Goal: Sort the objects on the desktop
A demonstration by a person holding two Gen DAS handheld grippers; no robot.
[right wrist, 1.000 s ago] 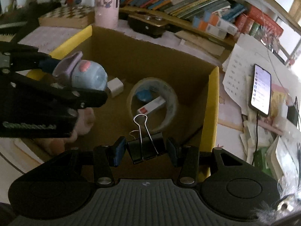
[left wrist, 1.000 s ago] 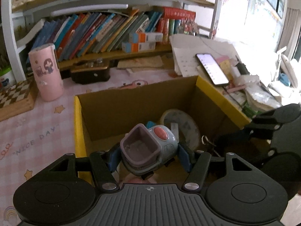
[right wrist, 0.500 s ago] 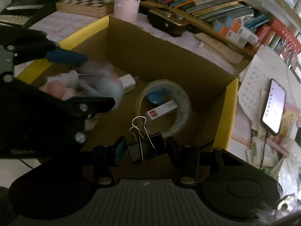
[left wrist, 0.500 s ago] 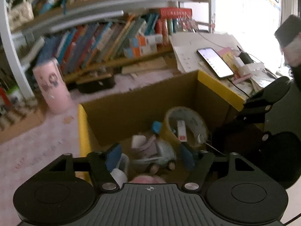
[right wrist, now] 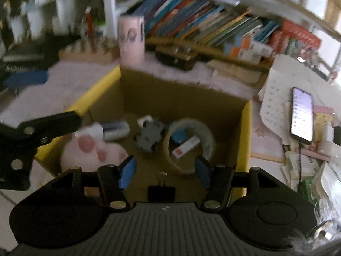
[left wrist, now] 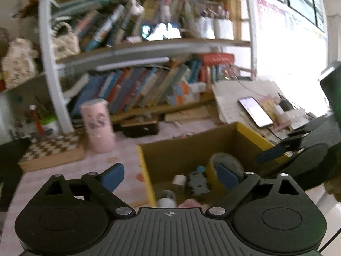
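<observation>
Left gripper [left wrist: 170, 173]: jaws just spread wide, empty.
Right gripper [right wrist: 163, 172]: jaws just opened; binder clip [right wrist: 161, 189] loose between.
Toy car [right wrist: 149, 136]: mid-floor of cardboard box [right wrist: 246, 132], beside tape roll [right wrist: 189, 143].

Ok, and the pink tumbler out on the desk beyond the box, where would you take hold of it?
Around the middle of its body, coming in level from the front. The pink tumbler stands upright, a straight-sided cylinder with no handle showing, so the pads can close on opposite sides. Books stand behind it and a chessboard lies beside it; the front looks free.
</observation>
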